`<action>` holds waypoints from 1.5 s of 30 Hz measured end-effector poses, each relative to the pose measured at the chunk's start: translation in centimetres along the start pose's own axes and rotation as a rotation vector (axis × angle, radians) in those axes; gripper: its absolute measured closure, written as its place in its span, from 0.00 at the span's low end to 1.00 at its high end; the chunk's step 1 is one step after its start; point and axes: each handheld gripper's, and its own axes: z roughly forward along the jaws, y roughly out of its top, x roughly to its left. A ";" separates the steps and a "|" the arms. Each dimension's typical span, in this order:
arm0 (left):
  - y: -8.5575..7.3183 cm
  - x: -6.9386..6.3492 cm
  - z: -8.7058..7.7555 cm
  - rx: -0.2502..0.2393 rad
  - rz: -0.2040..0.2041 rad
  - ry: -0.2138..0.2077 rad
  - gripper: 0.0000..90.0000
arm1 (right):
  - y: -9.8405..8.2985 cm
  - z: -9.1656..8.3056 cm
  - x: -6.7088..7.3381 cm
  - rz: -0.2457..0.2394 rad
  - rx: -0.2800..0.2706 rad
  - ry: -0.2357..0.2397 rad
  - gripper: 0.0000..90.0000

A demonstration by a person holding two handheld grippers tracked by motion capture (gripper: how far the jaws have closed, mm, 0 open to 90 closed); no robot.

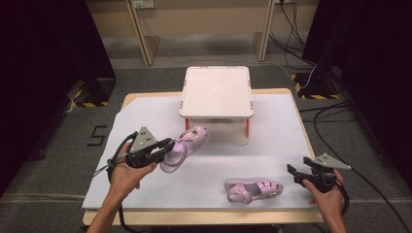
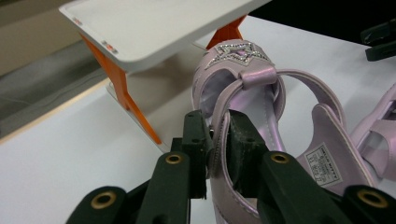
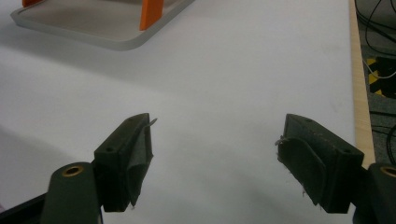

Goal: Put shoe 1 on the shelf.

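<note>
Table (image 1: 291, 126): your white-covered work surface spans the middle of the high view, its wooden edge showing along the right and bottom.
Stand (image 1: 216, 91): a white two-tier shelf with orange legs sits at upper centre of the high view; in the left gripper view its top tier (image 2: 154, 28) fills the upper left.
Held sandal (image 1: 184, 145): a pale lilac sandal, left of centre in the high view, its toe pointing toward the stand's lower tier. In the left gripper view (image 2: 261, 93) a rhinestone star decorates the front strap near top centre.
Second sandal (image 1: 253, 190): the matching sandal lies on its side on the table at lower centre of the high view, well apart from either gripper.
Left gripper (image 1: 165, 146): in your left hand, at lower left of the high view; its jaws are closed narrowly, pinching the held sandal's strap (image 2: 218, 140).
Right gripper (image 1: 294, 174): in your right hand, at lower right of the high view; its jaws stand wide apart (image 3: 215, 154) over bare table, gripping nothing.
</note>
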 end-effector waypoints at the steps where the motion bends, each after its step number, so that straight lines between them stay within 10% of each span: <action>1: 0.3 0.0 -0.1 0.006 -0.008 0.000 0.87 | 0.0 0.0 0.0 0.000 0.000 0.000 0.29; 20: 6.7 1.8 1.6 -0.009 0.008 0.053 0.87 | 0.0 0.0 0.0 0.003 -0.004 -0.002 0.29; 45: 10.1 4.7 7.7 -0.022 -0.078 0.161 0.87 | 0.0 -0.1 -0.1 0.007 -0.012 -0.001 0.29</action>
